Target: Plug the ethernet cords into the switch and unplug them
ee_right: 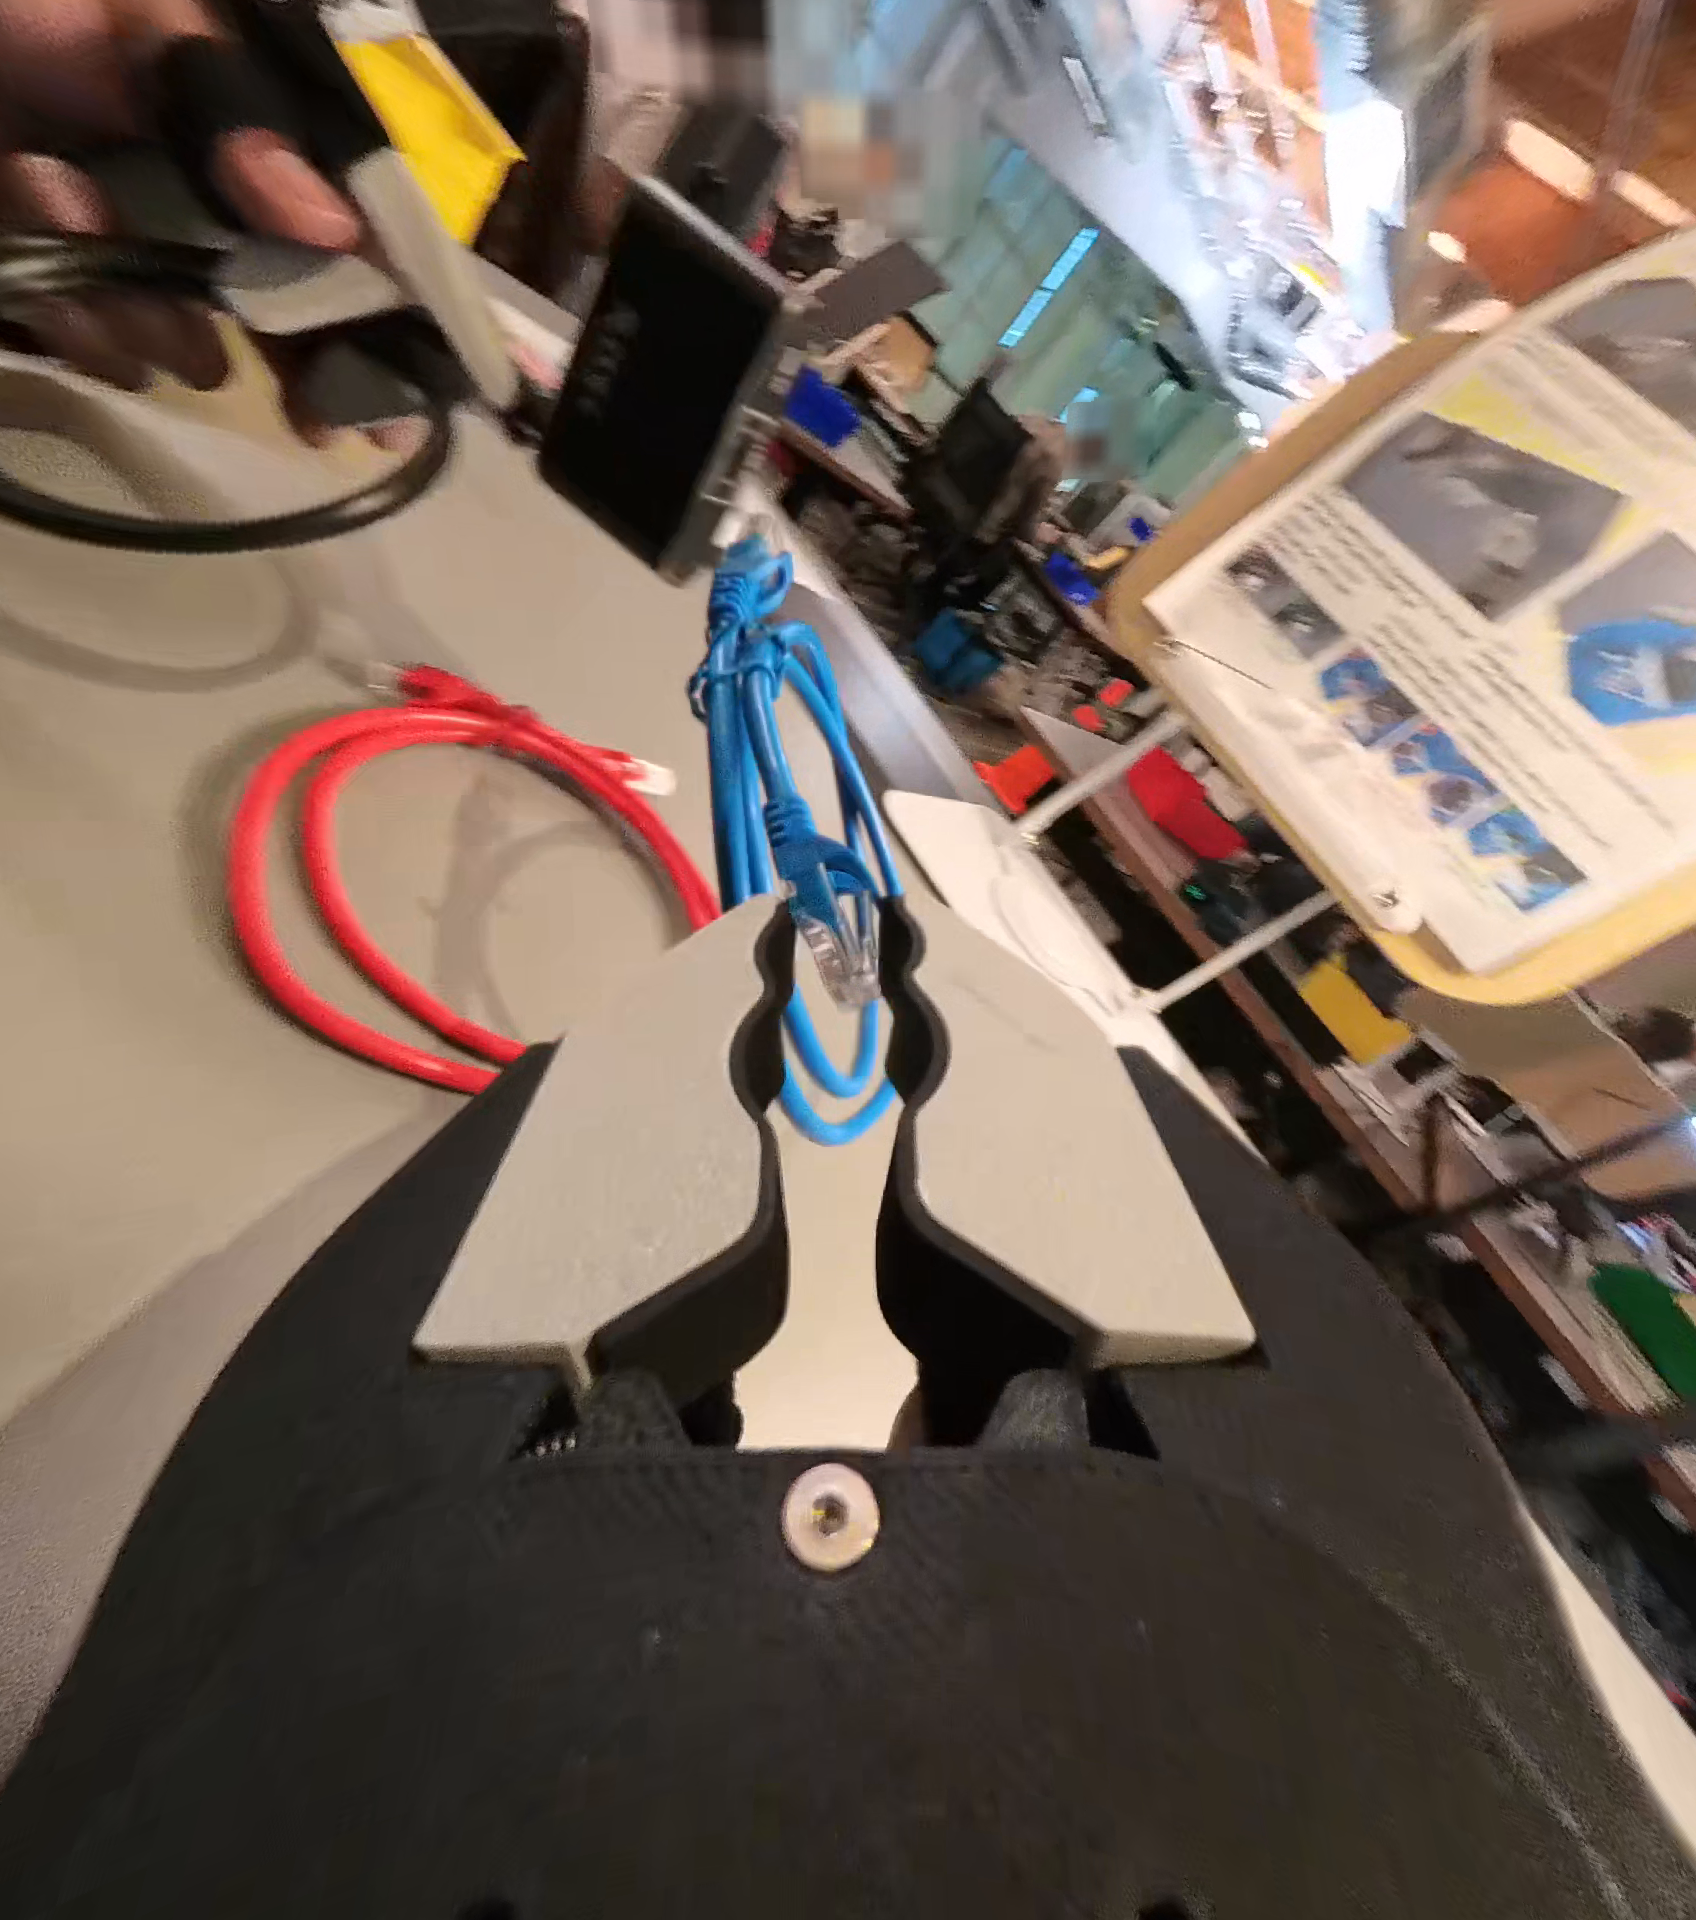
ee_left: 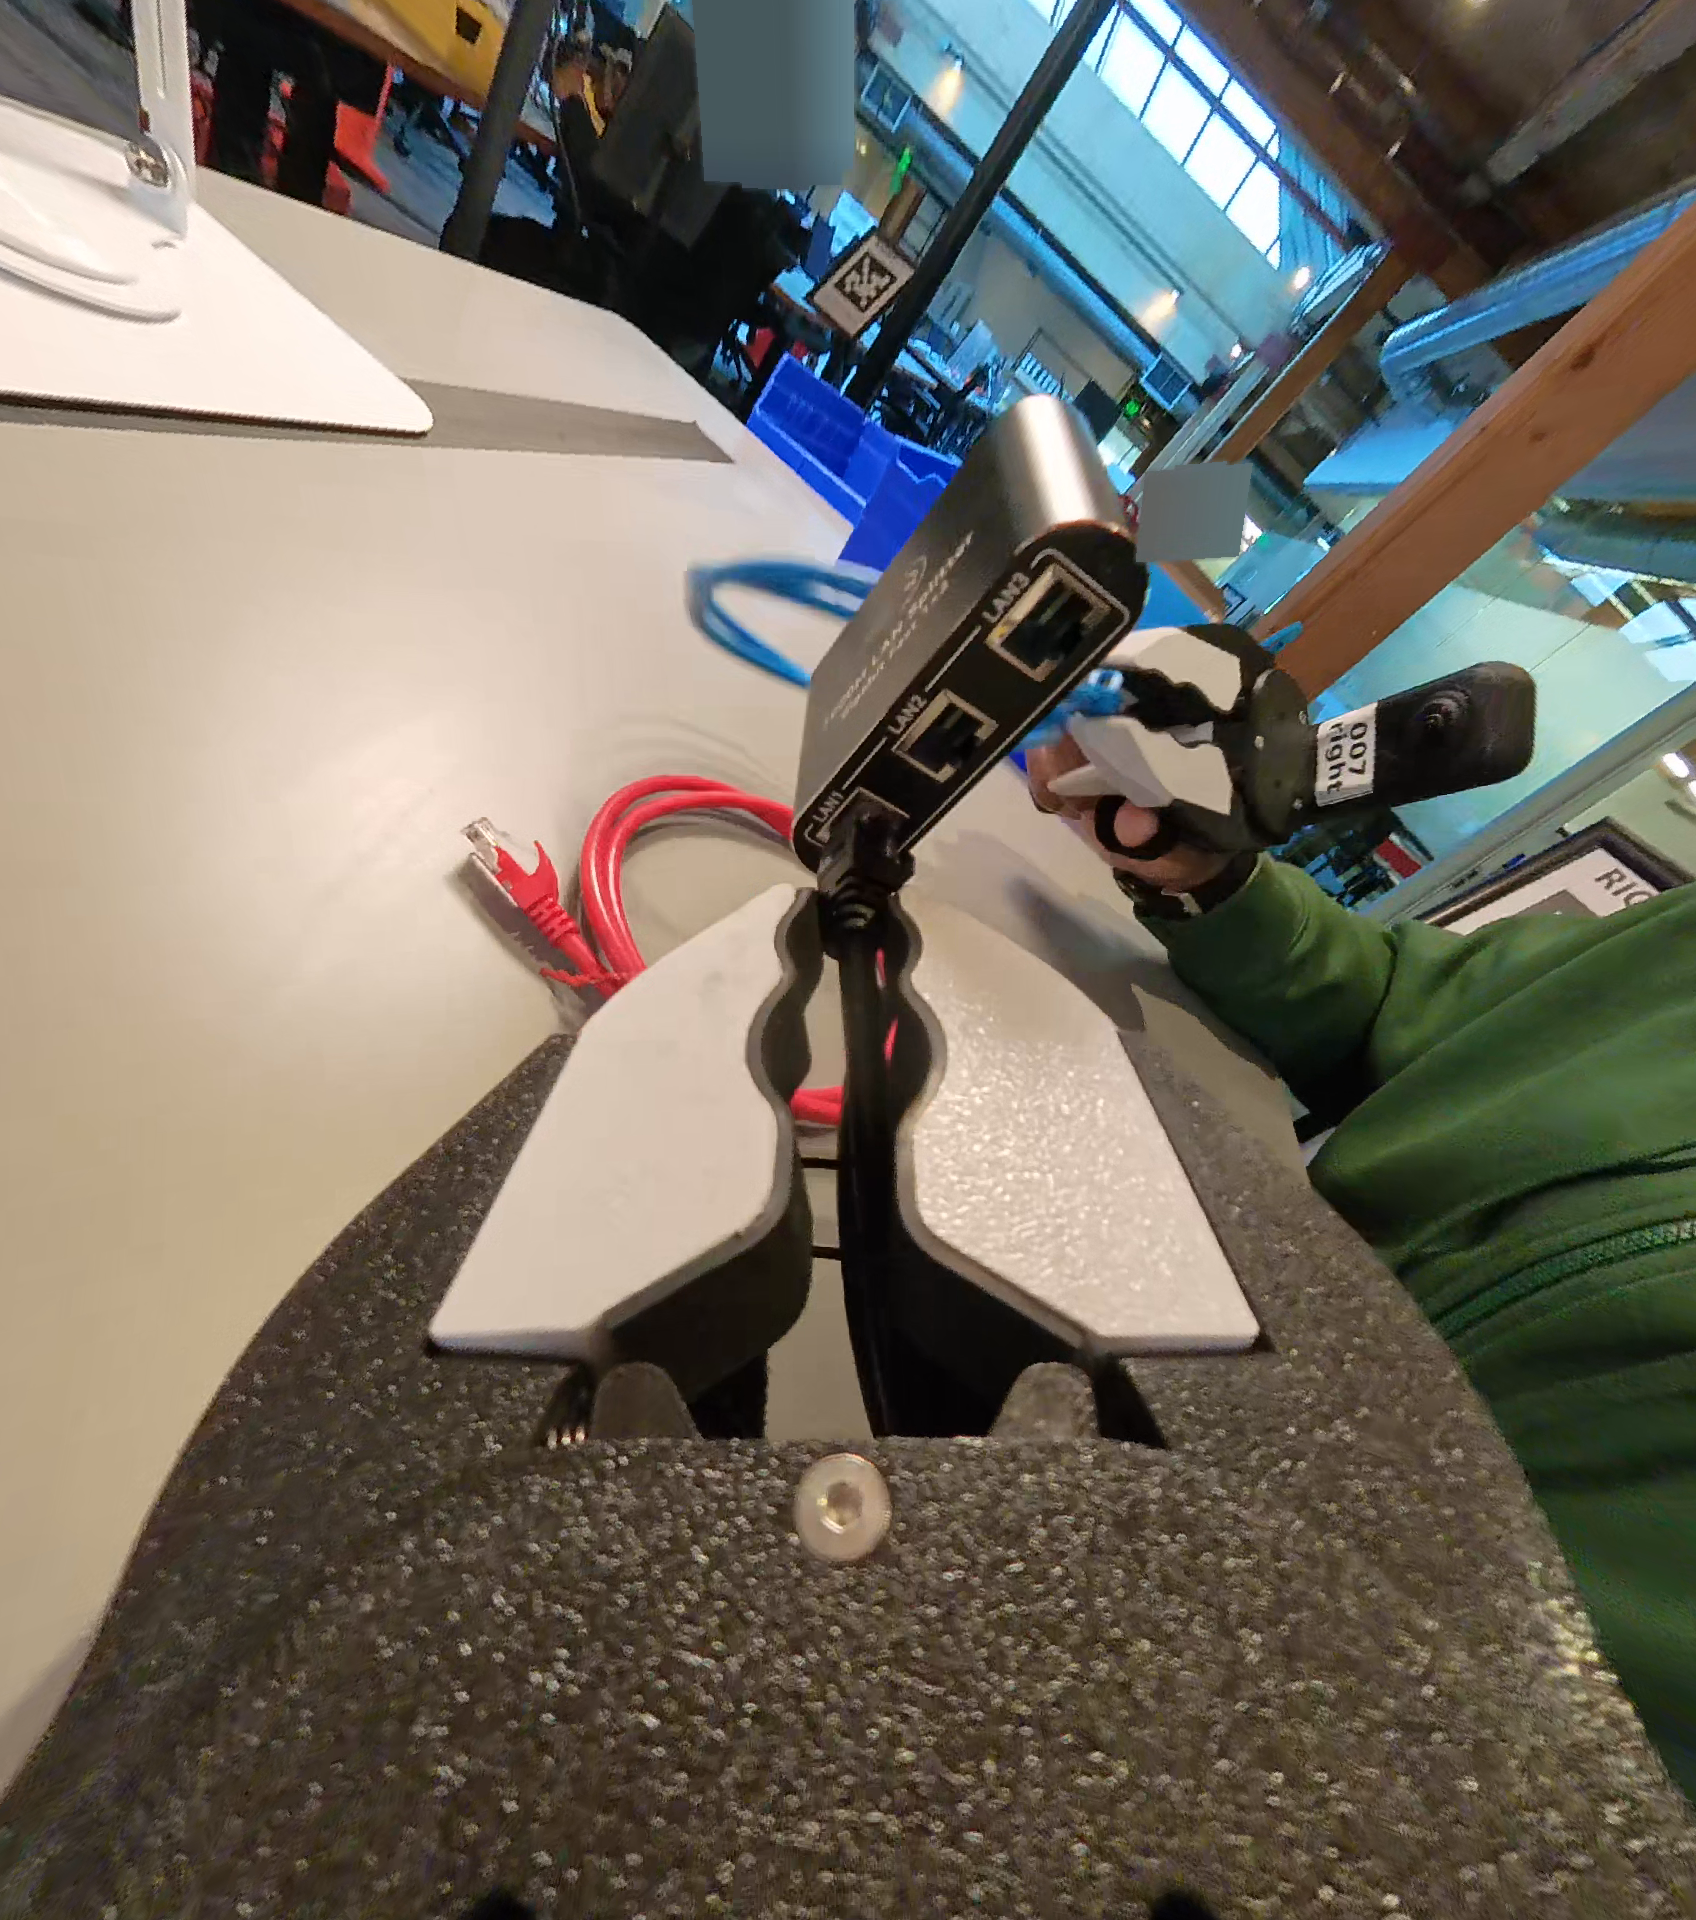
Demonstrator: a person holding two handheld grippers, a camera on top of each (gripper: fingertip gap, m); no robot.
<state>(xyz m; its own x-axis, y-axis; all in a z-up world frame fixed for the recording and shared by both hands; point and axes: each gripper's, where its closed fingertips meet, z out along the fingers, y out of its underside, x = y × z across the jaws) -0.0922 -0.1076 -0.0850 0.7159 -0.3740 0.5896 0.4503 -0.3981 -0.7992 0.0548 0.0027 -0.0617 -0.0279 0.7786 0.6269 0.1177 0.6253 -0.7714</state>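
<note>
My left gripper is shut on a black cord just behind its plug, which sits in the end port of the black switch. The switch is tilted and held above the table; its other two ports are empty. My right gripper is shut on the coiled blue ethernet cord, with one clear plug between its fingertips and another end up by the switch. The right gripper also shows in the left wrist view, beside the switch. A red cord lies coiled on the table, unplugged.
The grey table carries a white stand base at its far side. A picture board on a stand hangs over the right. A green sleeve lies along the table's right edge. The black cord loops on the left. Some 20 cm of space lies between my two pairs of fingers.
</note>
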